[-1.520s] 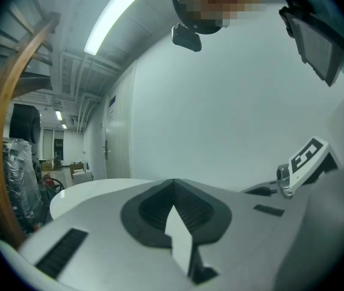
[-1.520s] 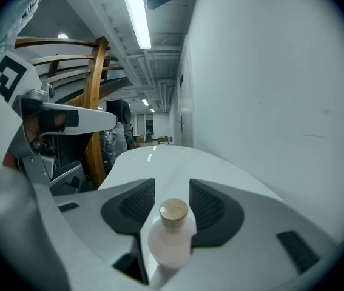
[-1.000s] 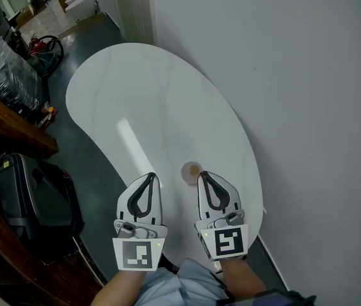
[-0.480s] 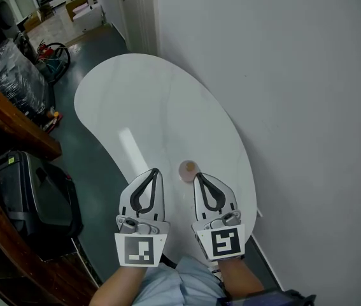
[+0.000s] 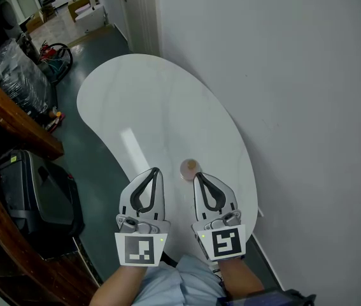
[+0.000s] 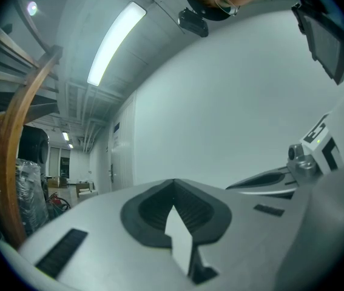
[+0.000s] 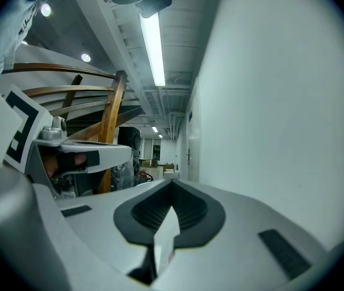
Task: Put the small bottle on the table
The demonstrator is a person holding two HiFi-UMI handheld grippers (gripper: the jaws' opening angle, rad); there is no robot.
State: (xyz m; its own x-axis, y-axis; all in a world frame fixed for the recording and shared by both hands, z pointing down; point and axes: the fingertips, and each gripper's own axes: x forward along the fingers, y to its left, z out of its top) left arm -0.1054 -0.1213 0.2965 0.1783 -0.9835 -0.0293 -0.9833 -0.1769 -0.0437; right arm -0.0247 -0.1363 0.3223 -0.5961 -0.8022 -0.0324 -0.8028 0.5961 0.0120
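Observation:
The small bottle (image 5: 190, 168) stands upright on the white table (image 5: 161, 107); from above it shows a tan cap and a pale round body. My right gripper (image 5: 197, 178) is shut and empty, its tip just short of the bottle on the near right side. My left gripper (image 5: 155, 171) is also shut with nothing in it, a little left of the bottle. In the left gripper view the left gripper (image 6: 173, 185) has its dark pads meeting, aimed at the white wall. The right gripper (image 7: 172, 190) also has its pads together in the right gripper view. The bottle is in neither gripper view.
The curved table runs along a white wall (image 5: 295, 107) on the right. A wooden rail (image 5: 14, 126) and a black case (image 5: 37, 203) stand on the dark floor at the left. A doorway (image 5: 139, 11) lies beyond the table's far end.
The head view has shifted slightly. Both grippers and the bottle keep nearly the same places, with the right tip a touch farther back from the bottle.

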